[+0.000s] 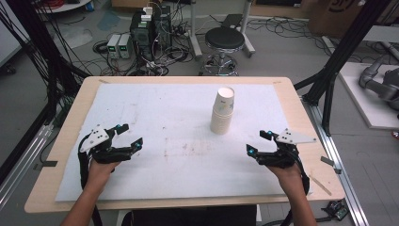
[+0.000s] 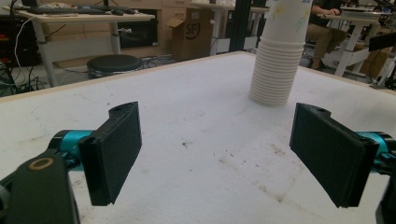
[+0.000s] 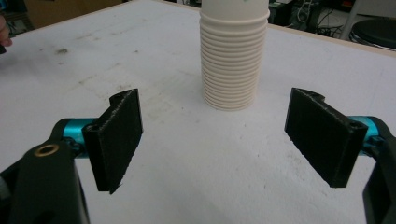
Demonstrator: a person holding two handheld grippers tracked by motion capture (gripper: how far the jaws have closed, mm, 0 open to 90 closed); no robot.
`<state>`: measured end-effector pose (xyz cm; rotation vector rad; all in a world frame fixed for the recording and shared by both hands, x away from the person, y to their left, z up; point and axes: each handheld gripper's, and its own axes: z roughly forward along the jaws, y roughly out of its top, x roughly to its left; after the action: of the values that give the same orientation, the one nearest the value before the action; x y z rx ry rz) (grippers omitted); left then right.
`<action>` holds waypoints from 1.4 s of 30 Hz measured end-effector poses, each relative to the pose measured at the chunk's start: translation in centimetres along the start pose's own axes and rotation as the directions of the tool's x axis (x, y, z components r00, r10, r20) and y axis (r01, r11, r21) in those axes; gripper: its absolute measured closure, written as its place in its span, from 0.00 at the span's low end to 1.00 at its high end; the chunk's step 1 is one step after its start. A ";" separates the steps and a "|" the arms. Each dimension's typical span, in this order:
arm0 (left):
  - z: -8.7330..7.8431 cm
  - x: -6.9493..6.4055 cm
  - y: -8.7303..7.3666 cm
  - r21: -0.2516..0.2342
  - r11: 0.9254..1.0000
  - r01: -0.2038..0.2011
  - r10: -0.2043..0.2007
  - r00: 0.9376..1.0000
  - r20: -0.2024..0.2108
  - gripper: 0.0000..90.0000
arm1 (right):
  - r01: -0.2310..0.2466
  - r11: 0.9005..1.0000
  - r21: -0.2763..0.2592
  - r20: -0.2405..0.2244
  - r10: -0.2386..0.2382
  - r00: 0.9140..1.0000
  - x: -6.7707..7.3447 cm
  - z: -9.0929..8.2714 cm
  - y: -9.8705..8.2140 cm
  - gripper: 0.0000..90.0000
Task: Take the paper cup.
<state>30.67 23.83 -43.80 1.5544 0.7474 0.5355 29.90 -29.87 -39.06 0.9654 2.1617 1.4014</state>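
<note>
A stack of paper cups (image 1: 222, 111) stands upright on the white-covered bench (image 1: 179, 141), toward one o'clock of centre. The left claw (image 1: 130, 136) at eight o'clock and the right claw (image 1: 258, 143) at four o'clock both gape wide, holding nothing.

a grey floor (image 1: 282, 52) strewn with cables lies beyond the wooden desk (image 1: 301, 122) with its white mat (image 1: 179, 122). a black round stool (image 1: 225, 40) stands near stacked electronics boxes (image 1: 143, 28); cardboard boxes (image 2: 191, 32) sit farther off.
</note>
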 end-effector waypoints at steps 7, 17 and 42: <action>0.2 0.0 0.0 0.004 1.000 0.002 -0.002 1.000 0.017 0.19 | 0.008 1.000 0.012 -0.024 -0.008 1.000 -0.1 1.7 3.4 0.22; 0.4 -0.1 0.0 -0.008 1.000 0.016 -0.016 0.999 0.028 0.19 | 0.060 0.997 0.054 -0.022 -0.059 0.998 -0.9 4.0 7.5 0.22; 0.7 -0.1 -0.2 0.001 1.000 0.012 -0.012 0.999 0.048 0.19 | 0.098 0.981 0.169 -0.026 -0.095 0.995 -2.5 10.6 13.4 0.22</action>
<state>31.11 23.29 -44.06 1.5567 0.7201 0.4876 42.95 -21.42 -31.61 0.8961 2.3387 1.2000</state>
